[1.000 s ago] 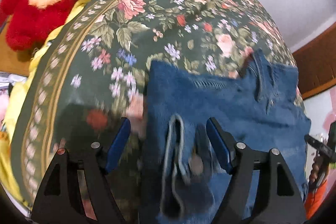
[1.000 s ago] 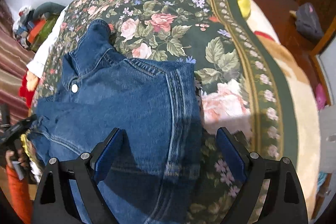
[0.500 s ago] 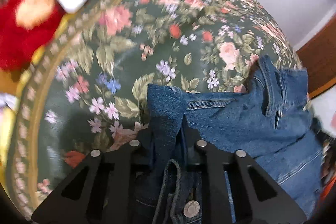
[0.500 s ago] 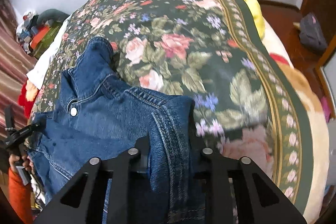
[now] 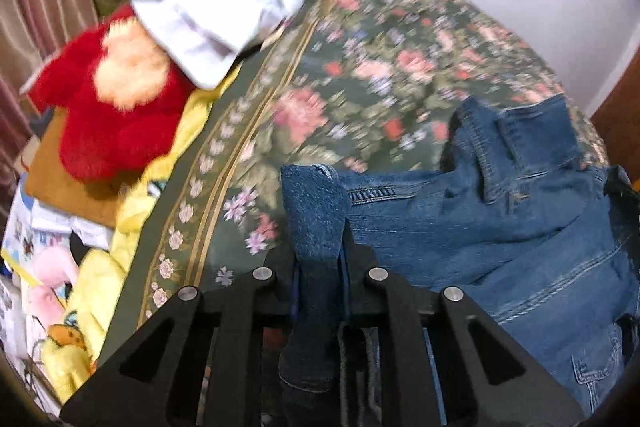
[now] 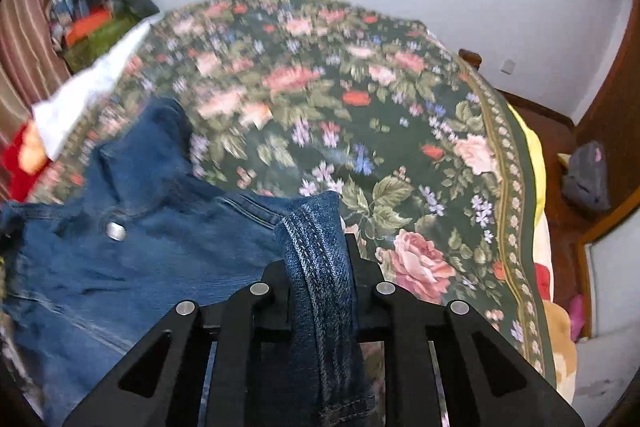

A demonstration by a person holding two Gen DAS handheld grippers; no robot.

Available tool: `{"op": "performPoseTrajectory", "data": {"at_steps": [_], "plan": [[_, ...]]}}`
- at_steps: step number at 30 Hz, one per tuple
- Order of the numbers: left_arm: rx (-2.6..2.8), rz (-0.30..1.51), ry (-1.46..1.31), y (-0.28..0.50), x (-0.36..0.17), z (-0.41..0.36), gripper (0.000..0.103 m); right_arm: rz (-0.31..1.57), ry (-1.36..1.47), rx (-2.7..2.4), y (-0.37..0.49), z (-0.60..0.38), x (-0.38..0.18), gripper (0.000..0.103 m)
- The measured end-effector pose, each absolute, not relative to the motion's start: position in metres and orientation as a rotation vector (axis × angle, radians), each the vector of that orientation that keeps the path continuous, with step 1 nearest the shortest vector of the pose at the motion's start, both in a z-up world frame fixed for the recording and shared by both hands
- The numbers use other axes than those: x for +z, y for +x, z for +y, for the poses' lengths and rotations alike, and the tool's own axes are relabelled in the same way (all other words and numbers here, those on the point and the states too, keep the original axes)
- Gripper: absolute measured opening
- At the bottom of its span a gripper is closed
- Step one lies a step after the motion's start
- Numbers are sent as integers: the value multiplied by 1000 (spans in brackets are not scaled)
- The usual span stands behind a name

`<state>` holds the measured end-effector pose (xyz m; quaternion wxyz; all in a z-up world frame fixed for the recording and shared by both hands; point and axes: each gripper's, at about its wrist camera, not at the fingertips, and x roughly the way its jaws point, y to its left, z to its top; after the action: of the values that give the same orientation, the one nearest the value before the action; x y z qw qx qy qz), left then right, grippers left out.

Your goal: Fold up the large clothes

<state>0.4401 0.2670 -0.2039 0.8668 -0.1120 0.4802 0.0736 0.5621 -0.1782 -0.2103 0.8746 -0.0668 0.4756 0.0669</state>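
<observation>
The denim jacket (image 5: pixel 500 223) is coarse blue cotton with stitched seams and a metal snap (image 6: pixel 116 230), lying crumpled on the floral bedspread (image 6: pixel 360 131), collar toward the wall. The left gripper (image 5: pixel 320 247) pinches 1 folded edge tight; the right gripper (image 6: pixel 320 247) clamps a double-stitched hem likewise.

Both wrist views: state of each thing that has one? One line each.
Left gripper: shut on a bunched edge of the jacket.
Right gripper: shut on a stitched seam of the jacket.
Blue denim jacket: crumpled, not yet folded, collar turned up, on the bedspread.
Metal snap button: unfastened.
Green floral bedspread: spread over the bed.
White cloth: rumpled, at the bedspread's edge.
Red plush toy: lying beside the bed.
</observation>
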Motion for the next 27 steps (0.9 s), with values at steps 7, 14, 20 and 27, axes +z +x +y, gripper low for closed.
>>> {"op": "performPoseTrajectory", "data": {"at_steps": [7,14,20,27], "plan": [[174,1018,-223,443,-228,268,21,1016,-171,149,563,-188,-236,27],[177,1031,-202,438,-225,265,21,1031,-201,74,554,-205,-234,79],[209,1058,-166,416,-202,257,28,1132,26,117,541,-239,-211,79],[171,982,-147,378,-149,243,51,1099,48,190,492,-241,-163,80]]}}
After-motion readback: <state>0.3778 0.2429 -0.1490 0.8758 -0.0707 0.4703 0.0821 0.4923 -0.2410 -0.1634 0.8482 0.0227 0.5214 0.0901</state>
